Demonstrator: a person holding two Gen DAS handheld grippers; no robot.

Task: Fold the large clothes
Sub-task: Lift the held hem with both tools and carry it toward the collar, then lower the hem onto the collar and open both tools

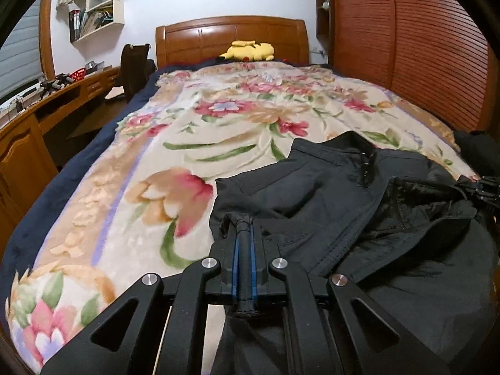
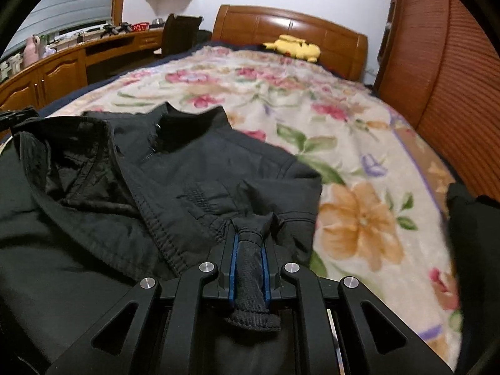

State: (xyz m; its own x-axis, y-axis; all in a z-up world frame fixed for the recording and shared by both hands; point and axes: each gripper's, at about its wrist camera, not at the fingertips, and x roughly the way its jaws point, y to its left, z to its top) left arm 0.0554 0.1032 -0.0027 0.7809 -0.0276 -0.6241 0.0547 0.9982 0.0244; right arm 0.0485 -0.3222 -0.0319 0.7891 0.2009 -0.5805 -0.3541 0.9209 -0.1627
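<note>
Your left gripper [image 1: 243, 223] is clamped narrow on a bunched fold of the black jacket [image 1: 359, 206], and your right gripper [image 2: 250, 228] pinches another gathered fold of that jacket [image 2: 131, 181]. It lies rumpled on the floral blanket [image 1: 175, 137], at the end far from the wooden headboard [image 1: 231, 36], collar toward it. Against the headboard rests a yellow plush toy [image 1: 248, 50].

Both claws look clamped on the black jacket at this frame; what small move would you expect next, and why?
Probably both carry their pinched edges forward toward the collar, folding the bottom up. The left claw and right claw each grip a bunched bit of the black zip-front jacket, which lies crumpled at the near end of the floral blanket, its lining exposed.
</note>
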